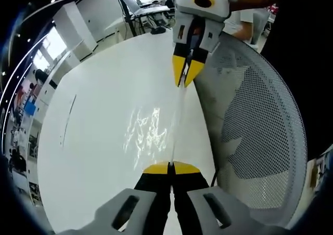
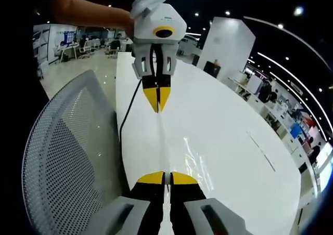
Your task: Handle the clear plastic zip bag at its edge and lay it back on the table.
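The clear plastic zip bag (image 1: pixel 177 123) hangs stretched between the two grippers, seen nearly edge-on as a thin, shiny strip running from one pair of yellow tips to the other, above the white counter (image 1: pixel 104 115). The left gripper (image 1: pixel 171 167) has its fingers together, clamped on the near end of the bag in the left gripper view, and the right gripper (image 2: pixel 166 177) is likewise pinched shut on the opposite end; each shows as the far gripper in the other's view, the right gripper (image 1: pixel 186 74) and the left gripper (image 2: pixel 157 100). Holding both ends at the edge appears meant to keep the thin film taut and flat, so it can be lowered without folding on itself. A wrinkled bright reflection lies on the counter below the bag, which suggests it is held just above the surface and not yet laid down. A grey mesh chair back (image 1: pixel 260 120) stands beside the counter edge, close to the grippers.
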Available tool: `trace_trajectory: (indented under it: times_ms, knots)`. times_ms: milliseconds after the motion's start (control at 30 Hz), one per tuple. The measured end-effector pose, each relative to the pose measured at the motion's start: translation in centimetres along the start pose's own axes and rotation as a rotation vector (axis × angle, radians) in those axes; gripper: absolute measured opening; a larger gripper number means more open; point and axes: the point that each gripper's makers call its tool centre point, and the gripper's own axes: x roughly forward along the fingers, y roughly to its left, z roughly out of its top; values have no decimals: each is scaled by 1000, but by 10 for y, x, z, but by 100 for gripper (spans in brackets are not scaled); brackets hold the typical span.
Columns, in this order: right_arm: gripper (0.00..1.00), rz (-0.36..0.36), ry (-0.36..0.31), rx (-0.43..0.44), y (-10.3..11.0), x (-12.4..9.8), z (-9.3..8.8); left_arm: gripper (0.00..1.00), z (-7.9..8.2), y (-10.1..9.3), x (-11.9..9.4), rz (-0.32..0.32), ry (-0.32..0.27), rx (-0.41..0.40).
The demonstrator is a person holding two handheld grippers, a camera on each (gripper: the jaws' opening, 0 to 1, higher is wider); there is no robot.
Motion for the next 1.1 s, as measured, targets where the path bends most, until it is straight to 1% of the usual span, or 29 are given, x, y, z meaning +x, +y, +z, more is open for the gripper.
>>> trace_trajectory:
  times_ms: [133, 233, 500, 833, 1033, 1100]
  knots:
    - [0, 0, 1, 3, 1, 0, 0, 0, 0, -1, -1, 1, -3, -1]
    - [0, 1, 6, 8, 0, -1, -1, 0, 3, 0, -2, 8, -25, -18]
    - [0, -1, 20, 8, -2, -1, -2, 0, 4, 0, -1, 14, -18, 9]
    - [0, 3, 32, 44, -3, -1, -5, 0, 5, -1, 1, 9, -29, 21]
    - [3, -1, 54, 59, -5, -2, -12, 0, 7, -4, 4, 1, -52, 40]
    - [5, 3, 54, 91, -6, -3, -14, 0, 8, -4, 4, 2, -61, 38]
